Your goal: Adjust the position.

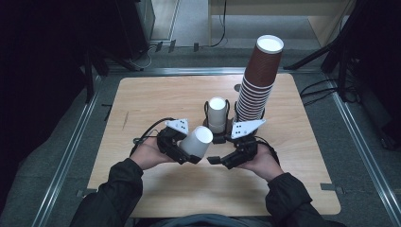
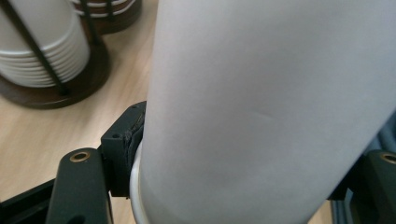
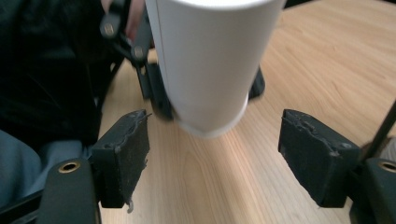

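Observation:
A white paper cup [image 1: 198,142] lies tilted in my left gripper [image 1: 191,153], whose jaws are shut on it near its rolled rim; its base points up and to the right. In the left gripper view the cup [image 2: 261,107] fills most of the frame between the pads of the left gripper [image 2: 233,172]. My right gripper [image 1: 215,160] stands open just right of the cup, close to it. In the right gripper view the cup [image 3: 210,60] hangs just beyond the open right gripper [image 3: 219,156], apart from its pads [image 3: 123,154].
A black wire holder with a stack of white cups [image 1: 217,116] stands mid-table behind the grippers. A tall leaning stack of brown cups [image 1: 257,80] rises right of it. The wooden table [image 1: 151,99] has bare room at left and front.

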Demonstrator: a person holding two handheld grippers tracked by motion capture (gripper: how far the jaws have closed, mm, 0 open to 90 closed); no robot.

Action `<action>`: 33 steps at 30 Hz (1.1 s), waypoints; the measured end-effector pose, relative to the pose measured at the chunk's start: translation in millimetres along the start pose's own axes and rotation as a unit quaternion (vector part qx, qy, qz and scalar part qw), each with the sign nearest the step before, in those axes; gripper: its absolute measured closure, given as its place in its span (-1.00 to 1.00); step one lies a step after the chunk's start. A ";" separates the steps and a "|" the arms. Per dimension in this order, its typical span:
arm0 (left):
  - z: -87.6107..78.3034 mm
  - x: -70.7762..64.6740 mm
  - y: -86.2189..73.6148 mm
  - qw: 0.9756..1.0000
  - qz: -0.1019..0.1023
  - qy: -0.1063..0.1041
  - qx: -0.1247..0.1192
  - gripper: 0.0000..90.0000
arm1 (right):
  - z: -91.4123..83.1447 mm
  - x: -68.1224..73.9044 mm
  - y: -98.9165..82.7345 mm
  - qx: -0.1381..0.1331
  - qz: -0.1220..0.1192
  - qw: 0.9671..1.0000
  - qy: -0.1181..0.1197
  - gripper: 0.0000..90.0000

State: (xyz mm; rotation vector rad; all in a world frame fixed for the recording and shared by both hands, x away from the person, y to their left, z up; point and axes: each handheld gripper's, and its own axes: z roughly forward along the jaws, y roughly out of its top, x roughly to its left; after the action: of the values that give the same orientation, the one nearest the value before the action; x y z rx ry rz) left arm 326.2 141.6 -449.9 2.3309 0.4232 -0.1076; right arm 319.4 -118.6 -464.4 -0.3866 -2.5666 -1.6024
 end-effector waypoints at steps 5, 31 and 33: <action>-5.9 1.5 2.1 0.999 0.011 0.021 0.034 -0.40 | 2.3 -2.9 -4.2 0.031 0.004 0.999 -0.003 -0.44; 26.0 6.8 7.9 0.985 0.024 0.045 0.166 -0.40 | 5.2 -3.8 -15.5 0.078 0.004 0.996 -0.032 -0.42; 29.3 6.5 7.1 0.983 0.031 0.048 0.176 -0.40 | 5.1 -4.3 -15.5 0.077 0.004 0.996 -0.033 -0.42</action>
State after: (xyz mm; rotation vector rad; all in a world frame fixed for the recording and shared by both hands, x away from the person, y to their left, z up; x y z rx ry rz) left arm 336.1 118.1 -467.4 2.7042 0.4049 -0.0412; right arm 319.7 -121.3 -481.0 -0.4410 -2.7102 -1.3988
